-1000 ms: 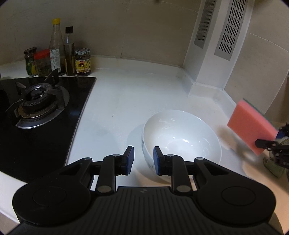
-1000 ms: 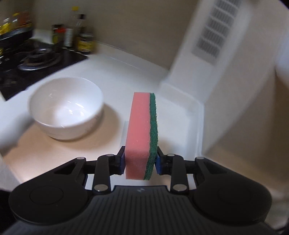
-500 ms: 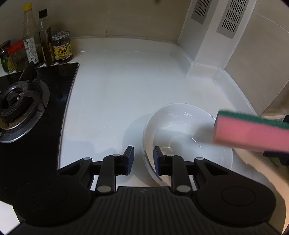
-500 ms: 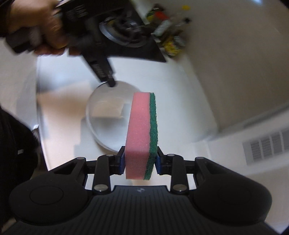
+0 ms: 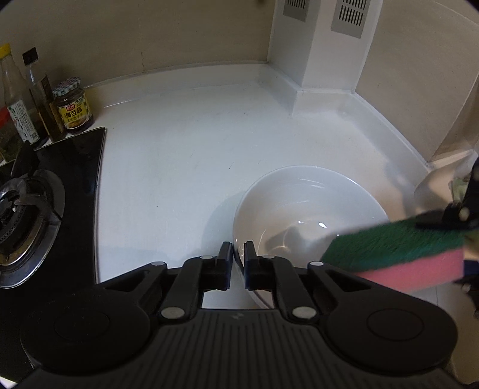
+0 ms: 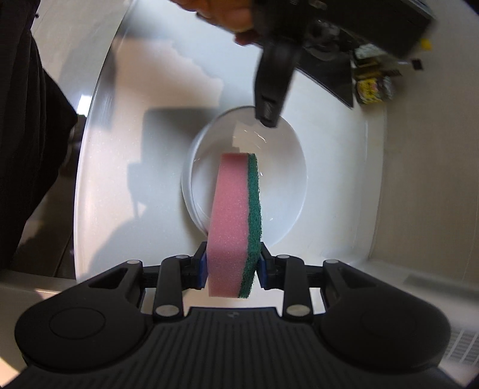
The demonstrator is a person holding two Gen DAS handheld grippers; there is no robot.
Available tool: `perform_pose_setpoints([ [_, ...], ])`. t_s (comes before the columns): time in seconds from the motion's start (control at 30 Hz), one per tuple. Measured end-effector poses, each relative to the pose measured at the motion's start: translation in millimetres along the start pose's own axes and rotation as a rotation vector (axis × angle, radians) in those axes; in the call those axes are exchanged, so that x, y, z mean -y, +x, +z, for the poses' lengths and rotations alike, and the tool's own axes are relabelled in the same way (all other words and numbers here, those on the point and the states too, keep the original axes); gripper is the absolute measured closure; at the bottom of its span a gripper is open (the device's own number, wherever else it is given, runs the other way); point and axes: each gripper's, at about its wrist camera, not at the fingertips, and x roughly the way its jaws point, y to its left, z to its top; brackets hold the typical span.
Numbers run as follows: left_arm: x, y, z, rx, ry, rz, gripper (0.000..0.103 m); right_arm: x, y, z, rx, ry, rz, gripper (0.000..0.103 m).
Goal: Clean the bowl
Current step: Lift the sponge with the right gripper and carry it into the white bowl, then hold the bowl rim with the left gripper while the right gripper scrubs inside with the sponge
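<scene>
Right now the left gripper point(image 5: 238, 258) sits at the lower centre of the left wrist view with its jaws pressed together on the near rim of the white bowl point(image 5: 302, 215), one finger outside the wall and one inside. That bowl stands upright on the white countertop point(image 5: 185, 155), in the lower right part of the frame. In from the right edge reaches a pink and green sponge point(image 5: 398, 257), green scouring face up, its end over the bowl's right side; it is blurred.

From the right wrist view, the right gripper point(image 6: 232, 266) at lower centre pinches the sponge point(image 6: 233, 221) between its blue pads, pink foam to the left and green layer to the right. Past the sponge's far end lies the bowl point(image 6: 284, 191) at mid frame, and the sponge overlaps its opening; whether it touches the inside cannot be told. The left gripper point(image 6: 268, 115) comes down from the top of this frame onto the bowl's far rim, with a hand point(image 6: 221, 13) at the top edge holding it.

A gas burner point(image 5: 21, 215) on a black hob fills the left of the left wrist view, and a sauce jar point(image 5: 73, 106) and two bottles point(image 5: 37, 98) stand at the upper left against the wall.
</scene>
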Motion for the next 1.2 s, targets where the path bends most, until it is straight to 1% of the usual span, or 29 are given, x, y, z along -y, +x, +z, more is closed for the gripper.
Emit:
perform_pose_setpoints([
  [0.03, -1.0, 0.3, 0.7, 0.001, -0.005, -0.005, 0.097, -3.2, 1.2, 5.7, -0.010, -0.035, 0.005, 0.076],
  [0.13, -2.6, 2.0, 2.6, 0.006, -0.014, -0.011, 0.098, -7.0, -0.3, 16.6, -0.001, -0.082, 0.025, 0.076],
  [0.2, -2.4, 2.3, 2.6, 0.013, -0.022, -0.011, 0.098, -3.6, -2.1, 22.3, 0.019, -0.060, 0.049, 0.076],
  [0.23, -2.2, 2.2, 2.3, 0.017, -0.026, -0.011, 0.099, -0.5, -4.6, 24.6, 0.042, -0.026, 0.078, 0.076],
  [0.3, -2.0, 2.4, 1.7, 0.025, -0.032, -0.015, 0.099, 0.4, -8.4, 24.6, 0.067, 0.014, 0.087, 0.076],
  [0.43, -2.5, 3.9, 1.4, 0.035, -0.037, -0.022, 0.099, 7.3, -5.0, 14.2, 0.116, 0.135, 0.140, 0.076],
  [0.5, -3.0, 5.1, 0.1, 0.037, -0.043, -0.024, 0.099, 9.0, -6.8, 6.3, 0.140, 0.185, 0.155, 0.075],
  [0.6, -0.1, 4.7, -4.1, 0.040, -0.050, -0.014, 0.099, 4.8, -11.0, -4.0, 0.154, 0.226, 0.153, 0.075],
  [0.7, 4.4, 4.8, -5.0, 0.043, -0.037, -0.001, 0.099, 0.1, -14.9, -9.9, 0.158, 0.224, 0.152, 0.075],
  [0.77, 3.3, 7.1, -1.7, 0.038, -0.036, -0.009, 0.100, -3.0, -17.2, -13.4, 0.163, 0.199, 0.149, 0.075],
  [0.83, 2.6, 10.5, 3.2, 0.031, -0.021, -0.020, 0.100, -7.0, -20.0, -18.7, 0.171, 0.156, 0.142, 0.075],
  [0.93, 4.6, 18.7, 14.7, 0.014, 0.031, -0.038, 0.100, -9.7, -18.7, -23.6, 0.169, 0.093, 0.118, 0.075],
  [1.0, 7.7, 23.5, 21.8, 0.001, 0.061, -0.042, 0.100, -7.5, -18.9, -29.9, 0.169, 0.087, 0.110, 0.075],
  [1.07, 12.4, 25.4, 24.9, -0.013, 0.073, -0.027, 0.099, -6.6, -19.1, -31.4, 0.175, 0.107, 0.114, 0.075],
  [1.17, 11.0, 19.3, 17.2, -0.030, 0.015, -0.001, 0.099, 2.1, -13.3, -34.0, 0.191, 0.132, 0.130, 0.075],
  [1.2, 8.9, 15.1, 11.3, -0.034, -0.017, 0.001, 0.095, 5.5, -11.3, -35.8, 0.197, 0.138, 0.136, 0.075],
])
